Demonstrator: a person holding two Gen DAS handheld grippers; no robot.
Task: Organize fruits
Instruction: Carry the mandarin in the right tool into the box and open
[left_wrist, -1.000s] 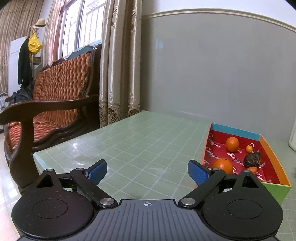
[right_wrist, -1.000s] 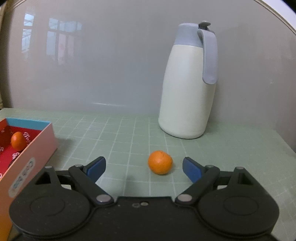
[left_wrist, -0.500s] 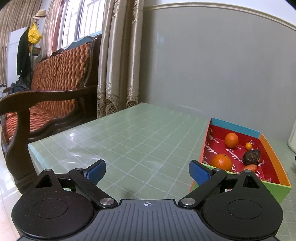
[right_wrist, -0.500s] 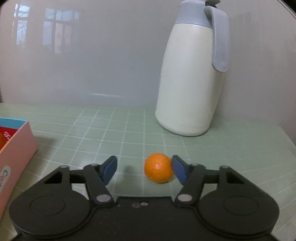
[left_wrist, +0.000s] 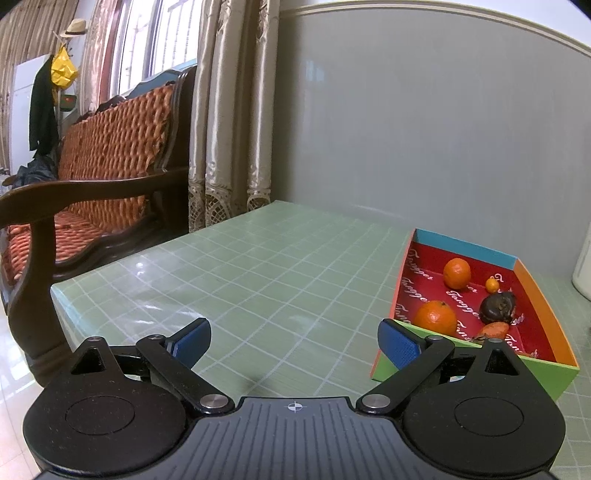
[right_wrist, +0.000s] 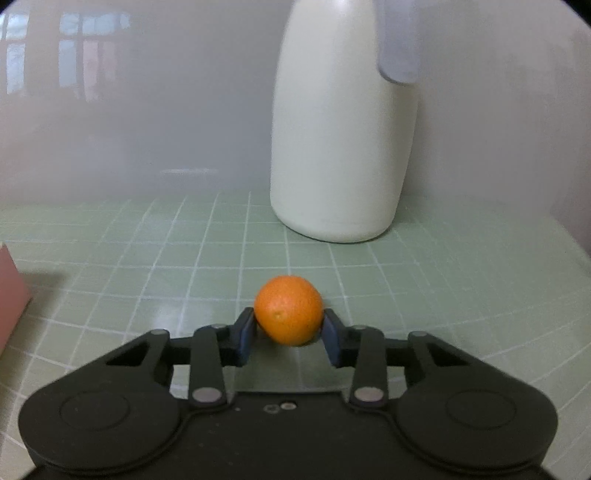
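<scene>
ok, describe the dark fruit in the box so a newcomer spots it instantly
On the green tiled table, find the shallow cardboard box with red lining. Near its orange right wall lies one wrinkled dark brown fruit; every other fruit there is orange.

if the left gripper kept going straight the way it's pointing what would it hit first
Probably nothing soon: the left gripper, open, points over bare green table toward the grey wall. The fruit box lies right of that line.

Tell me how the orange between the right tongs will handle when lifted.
The orange is round, so it may roll if released on the table. The right tongs pinch it near its widest part, so it probably holds. The dimpled peel likely resists slipping.
</scene>
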